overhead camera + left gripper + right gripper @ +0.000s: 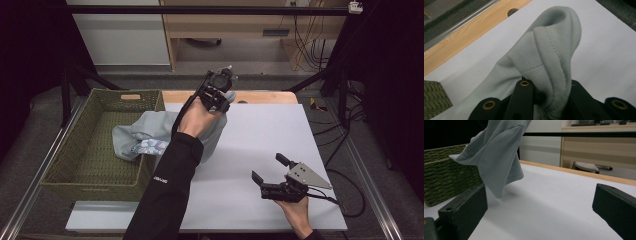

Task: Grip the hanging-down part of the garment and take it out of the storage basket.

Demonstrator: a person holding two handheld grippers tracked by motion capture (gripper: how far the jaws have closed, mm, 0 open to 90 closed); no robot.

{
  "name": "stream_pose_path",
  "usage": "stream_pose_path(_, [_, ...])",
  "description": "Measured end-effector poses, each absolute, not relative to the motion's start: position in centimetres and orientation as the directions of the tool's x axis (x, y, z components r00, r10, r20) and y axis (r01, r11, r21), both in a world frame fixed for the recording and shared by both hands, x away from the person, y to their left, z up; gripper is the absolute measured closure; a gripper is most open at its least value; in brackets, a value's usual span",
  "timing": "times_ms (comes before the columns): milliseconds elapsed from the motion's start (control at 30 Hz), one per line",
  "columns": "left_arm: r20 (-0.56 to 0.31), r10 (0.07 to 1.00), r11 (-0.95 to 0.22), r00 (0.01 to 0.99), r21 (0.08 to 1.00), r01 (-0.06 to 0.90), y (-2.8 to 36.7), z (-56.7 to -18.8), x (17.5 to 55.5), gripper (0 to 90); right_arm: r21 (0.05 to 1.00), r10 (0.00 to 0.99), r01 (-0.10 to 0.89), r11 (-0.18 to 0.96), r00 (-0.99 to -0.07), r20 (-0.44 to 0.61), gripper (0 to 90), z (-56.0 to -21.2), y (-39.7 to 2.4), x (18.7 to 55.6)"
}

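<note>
White table [260, 135]; grey garment [544, 57] pinched in left claw [549, 87].

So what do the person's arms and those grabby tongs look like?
Both tongs are black. The right tongs carry a grey three-cornered plate and trail a black cable. The left tongs have brass-ringed holes. The left arm wears a black sleeve with small white lettering.

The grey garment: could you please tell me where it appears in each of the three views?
High view: the grey garment lies left of centre, draped from the basket up to the left gripper.
Left gripper view: centre, its ribbed edge pinched between the jaws.
Right gripper view: upper left, hanging.
Shared landmark: the green woven basket.
</note>
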State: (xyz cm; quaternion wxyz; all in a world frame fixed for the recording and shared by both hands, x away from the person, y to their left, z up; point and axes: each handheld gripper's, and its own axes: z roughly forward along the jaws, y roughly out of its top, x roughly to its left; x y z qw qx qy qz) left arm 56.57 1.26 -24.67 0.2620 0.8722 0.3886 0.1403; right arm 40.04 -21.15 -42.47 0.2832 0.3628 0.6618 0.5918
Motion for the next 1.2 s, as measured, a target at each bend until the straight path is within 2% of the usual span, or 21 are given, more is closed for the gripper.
stream_pose_path(67, [0.041, 0.750, -0.561, 0.660, 0.568, 0.603, 1.3, -24.7, 56.5, 83.1, 0.987, 0.814, 0.157, 0.026, -0.577, 0.070, 0.3, -42.3, -21.1, 39.9])
stream_pose_path(100, [0.040, 0.750, -0.561, 0.660, 0.568, 0.603, 1.3, -24.6, 56.5, 83.1, 0.990, 0.811, 0.131, 0.053, -0.584, 0.034, 0.3, -42.4, -21.4, 40.1])
stream_pose_path(200, [0.038, 0.751, -0.558, 0.659, 0.569, 0.604, 1.5, -24.5, 56.5, 83.1, 0.987, 0.814, 0.156, 0.026, -0.577, 0.070, 0.3, -42.2, -21.3, 40.0])
stream_pose_path(367, [0.042, 0.751, -0.562, 0.659, 0.565, 0.604, 1.5, -24.3, 56.5, 83.1, 0.988, 0.811, 0.154, 0.026, -0.581, 0.069, 0.3, -42.1, -21.3, 40.2])
stream_pose_path(400, [0.042, 0.752, -0.561, 0.658, 0.566, 0.604, 1.5, -24.2, 56.5, 83.1, 0.991, 0.809, 0.128, 0.044, -0.586, 0.040, 0.3, -42.2, -21.4, 40.4])
stream_pose_path(433, [0.041, 0.753, -0.559, 0.657, 0.567, 0.605, 1.5, -24.2, 56.5, 83.1, 0.988, 0.811, 0.152, 0.014, -0.580, 0.077, 0.3, -42.0, -21.2, 40.4])
stream_pose_path(500, [0.041, 0.753, -0.561, 0.657, 0.563, 0.607, 1.5, -24.3, 56.6, 83.1, 0.991, 0.806, 0.127, 0.038, -0.590, 0.045, 0.3, -41.9, -21.3, 40.6])
stream_pose_path(533, [0.040, 0.753, -0.561, 0.657, 0.563, 0.608, 1.5, -24.3, 56.7, 83.1, 0.988, 0.807, 0.152, 0.029, -0.586, 0.067, 0.3, -41.7, -21.2, 40.6])
stream_pose_path(633, [0.042, 0.753, -0.563, 0.657, 0.557, 0.610, 1.4, -24.3, 56.7, 83.1, 0.989, 0.807, 0.142, 0.025, -0.587, 0.064, 0.3, -41.4, -21.0, 41.0])
stream_pose_path(700, [0.047, 0.751, -0.569, 0.659, 0.552, 0.609, 1.3, -24.3, 56.7, 83.1, 0.990, 0.803, 0.141, 0.001, -0.590, 0.083, 0.3, -41.1, -20.6, 41.2])
stream_pose_path(733, [0.047, 0.751, -0.569, 0.659, 0.552, 0.609, 1.3, -24.3, 56.7, 83.2, 0.993, 0.802, 0.119, 0.025, -0.595, 0.051, 0.3, -41.0, -20.6, 41.4])
stream_pose_path(800, [0.048, 0.750, -0.570, 0.660, 0.553, 0.608, 1.3, -24.3, 56.7, 83.1, 0.991, 0.796, 0.137, 0.003, -0.600, 0.081, 0.3, -40.6, -20.1, 41.6])
stream_pose_path(833, [0.047, 0.750, -0.570, 0.659, 0.552, 0.609, 1.3, -24.2, 56.7, 83.1, 0.992, 0.797, 0.122, 0.020, -0.601, 0.058, 0.3, -40.5, -20.0, 41.8])
stream_pose_path(1200, [0.055, 0.752, -0.570, 0.657, 0.555, 0.606, 1.5, -23.8, 56.5, 83.1, 0.991, 0.776, 0.132, 0.018, -0.627, 0.069, 0.3, -39.4, -17.2, 43.3])
